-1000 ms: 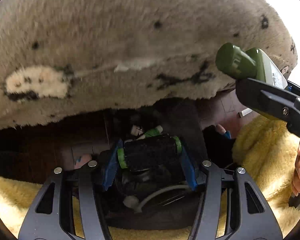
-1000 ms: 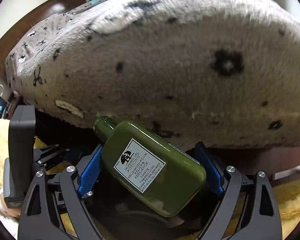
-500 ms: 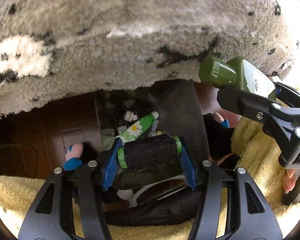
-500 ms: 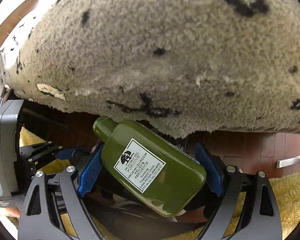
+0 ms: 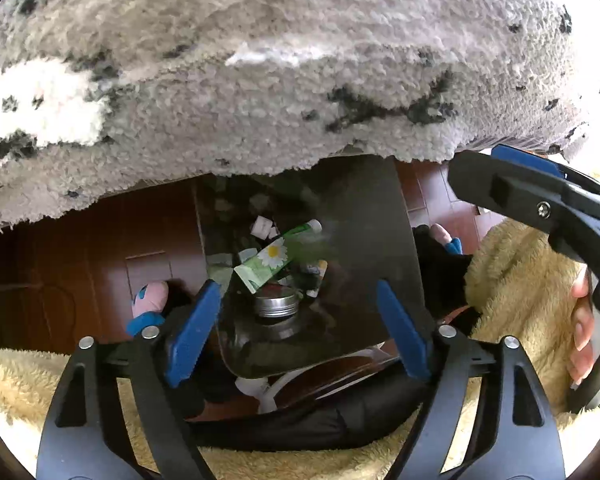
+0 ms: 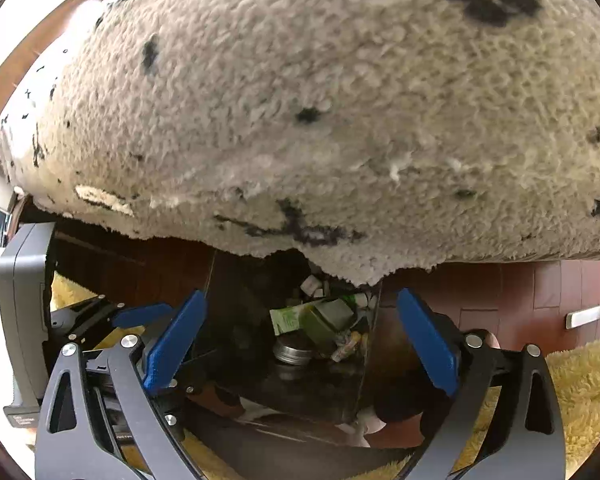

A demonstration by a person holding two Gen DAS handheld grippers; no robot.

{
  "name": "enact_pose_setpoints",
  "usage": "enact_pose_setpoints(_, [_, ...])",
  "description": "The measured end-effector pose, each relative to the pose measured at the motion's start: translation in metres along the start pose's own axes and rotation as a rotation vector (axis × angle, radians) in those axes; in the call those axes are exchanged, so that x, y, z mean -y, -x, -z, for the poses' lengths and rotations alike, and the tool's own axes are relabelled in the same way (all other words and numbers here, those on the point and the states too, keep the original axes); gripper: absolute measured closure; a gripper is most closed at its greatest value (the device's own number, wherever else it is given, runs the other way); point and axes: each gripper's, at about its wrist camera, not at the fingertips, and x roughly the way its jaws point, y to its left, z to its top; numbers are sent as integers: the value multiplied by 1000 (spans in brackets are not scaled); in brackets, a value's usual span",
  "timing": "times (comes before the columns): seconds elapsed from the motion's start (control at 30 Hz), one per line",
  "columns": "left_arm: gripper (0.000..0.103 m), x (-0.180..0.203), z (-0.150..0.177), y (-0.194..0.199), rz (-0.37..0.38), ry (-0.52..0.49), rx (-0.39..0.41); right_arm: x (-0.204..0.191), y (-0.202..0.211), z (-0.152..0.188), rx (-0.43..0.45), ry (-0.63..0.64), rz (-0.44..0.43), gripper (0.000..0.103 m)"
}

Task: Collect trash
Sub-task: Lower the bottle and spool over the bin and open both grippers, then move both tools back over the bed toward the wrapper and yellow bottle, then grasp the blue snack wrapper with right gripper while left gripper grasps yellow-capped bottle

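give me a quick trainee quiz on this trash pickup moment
1. True or false: the right gripper is holding the green bottle.
2. Where does the daisy-print tube lie? A in the dark bin; B on the yellow fleece; C on the grey blanket.
3. What round thing sits just below the tube in the left wrist view?

Key: 1 false, its jaws have just been opening and stand empty, and the bottle is down in the bin. 2 A. 3 a metal lid.
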Motion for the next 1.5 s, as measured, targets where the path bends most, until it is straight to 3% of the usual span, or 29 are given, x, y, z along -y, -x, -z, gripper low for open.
enact_pose_setpoints(0.3, [20, -4, -5, 19, -27, 6, 54, 14, 19, -10, 34, -40, -23, 6])
enact_pose_setpoints(0.43, [20, -3, -9, 36, -39, -4, 97, 12, 44, -18, 93, -29, -19, 6])
enact_pose_setpoints(0.57, [20, -1, -21, 70, -55, -29, 177, 8, 75, -32, 154, 14, 20, 6])
enact_pose_setpoints(0.7, [19, 5, -41, 126, -59, -79, 315, 8, 115, -57, 238, 52, 56, 6])
enact_pose_setpoints(0.8, [14, 7, -62, 160, -71, -109, 403, 8, 143, -85, 305, 100, 108, 6])
enact_pose_setpoints(1.03, [13, -1, -130, 204, -113, -110, 514, 6, 173, -170, 380, 210, 209, 6])
enact_pose_setpoints(1.2, [14, -13, -187, 212, -149, -67, 544, 7, 151, -238, 366, 205, 185, 6])
enact_pose_setpoints(1.5, [14, -40, -273, 199, -255, -41, 529, -3, 81, -346, 351, 266, 272, 11])
